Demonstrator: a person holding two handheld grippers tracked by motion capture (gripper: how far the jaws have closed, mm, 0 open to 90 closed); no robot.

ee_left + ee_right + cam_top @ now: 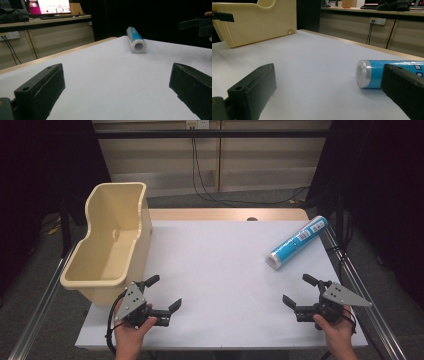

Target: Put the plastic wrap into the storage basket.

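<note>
1. High view: the blue-wrapped roll lay on the white table, ahead of the right gripper, well apart from the left gripper. Both stood open, empty. Its long axis ran diagonally, white end toward the right one.
2. Left gripper view: roll far ahead, end-on.
3. Right gripper view: roll near, crosswise, beside the right-hand jaw.

Your right gripper hangs low over the white bench, its jaws wide apart with nothing between them.

Ahead of you, the blue tube lies on its side with its white capped end facing you, partly behind your right-hand jaw. Far off at upper left, the cream plastic bin stands on the bench, with a dark jaw tip of the left gripper in front of it.
</note>
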